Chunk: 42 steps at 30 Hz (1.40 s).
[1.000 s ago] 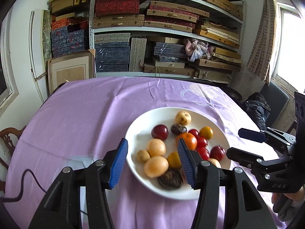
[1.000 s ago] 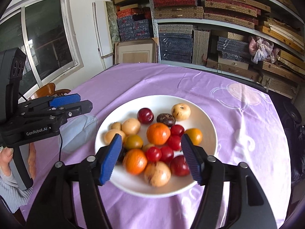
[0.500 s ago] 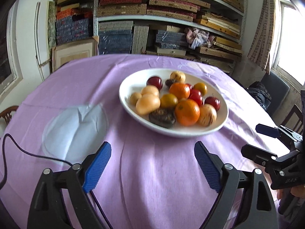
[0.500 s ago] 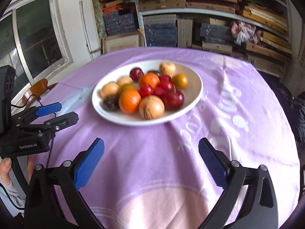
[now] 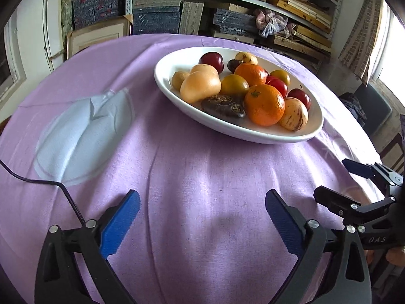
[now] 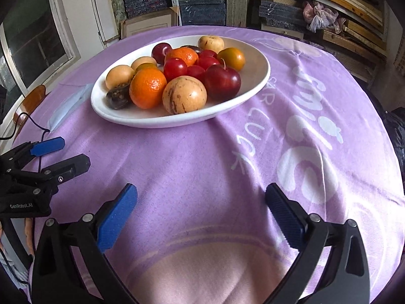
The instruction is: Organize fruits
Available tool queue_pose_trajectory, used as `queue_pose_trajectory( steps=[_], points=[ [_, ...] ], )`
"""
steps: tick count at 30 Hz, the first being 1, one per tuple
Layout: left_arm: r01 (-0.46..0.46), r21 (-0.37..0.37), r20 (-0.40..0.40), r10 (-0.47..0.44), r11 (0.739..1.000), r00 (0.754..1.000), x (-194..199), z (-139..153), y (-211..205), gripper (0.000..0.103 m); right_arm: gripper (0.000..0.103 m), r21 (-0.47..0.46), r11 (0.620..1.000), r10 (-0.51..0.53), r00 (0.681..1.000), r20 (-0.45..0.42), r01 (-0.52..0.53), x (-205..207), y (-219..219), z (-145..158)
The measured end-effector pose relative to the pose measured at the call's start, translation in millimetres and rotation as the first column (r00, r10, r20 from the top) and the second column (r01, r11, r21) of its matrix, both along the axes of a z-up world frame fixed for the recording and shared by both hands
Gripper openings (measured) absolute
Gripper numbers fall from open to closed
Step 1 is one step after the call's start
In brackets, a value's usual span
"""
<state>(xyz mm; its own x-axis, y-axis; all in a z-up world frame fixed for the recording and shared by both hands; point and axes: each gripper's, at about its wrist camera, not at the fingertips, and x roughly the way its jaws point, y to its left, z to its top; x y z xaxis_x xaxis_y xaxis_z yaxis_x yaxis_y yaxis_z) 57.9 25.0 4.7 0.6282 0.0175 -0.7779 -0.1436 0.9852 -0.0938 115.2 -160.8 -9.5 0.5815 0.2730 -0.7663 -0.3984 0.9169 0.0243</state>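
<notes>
Fruits [image 5: 235,86] lie heaped together in the white plate [image 5: 177,98] on the purple tablecloth [image 5: 177,177]. From left to right in the left wrist view: a clear plastic patch [image 5: 83,131] lies at 9 o'clock of the plate; the left gripper [image 5: 202,217] sits at 6 o'clock, released and holding nothing; the right gripper [image 5: 336,185] sits at 4 o'clock, its jaws likewise parted and empty. Both are well apart from the plate. No fruit lies on the cloth. This layout fits either a mixed pile awaiting sorting or a finished gathering onto the plate; the pictures do not settle which. Any further pick calls for jaws spread wide around one round, roll-prone fruit.
</notes>
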Motion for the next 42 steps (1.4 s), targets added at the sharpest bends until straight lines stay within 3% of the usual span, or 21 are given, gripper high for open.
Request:
queue_pose_trajectory(
  steps=[3, 5, 42],
  points=[
    [0.004, 0.05, -0.027, -0.003, 0.999, 1.0, 2, -3, -6, 0.1, 0.099, -0.062, 0.998, -0.001, 1.0, 0.011, 0.002, 1, 8, -2],
    [0.014, 0.101, -0.051, -0.009, 0.995, 0.999, 4, -6, -13, 0.1, 0.099, -0.052, 0.999, -0.003, 1.0, 0.005, 0.003, 2, 7, -3],
    [0.021, 0.106, -0.052, -0.016, 0.994, 0.999, 4, -6, -13, 0.1, 0.099, -0.052, 0.999, -0.001, 1.0, 0.005, 0.002, 4, 7, -4]
  ],
)
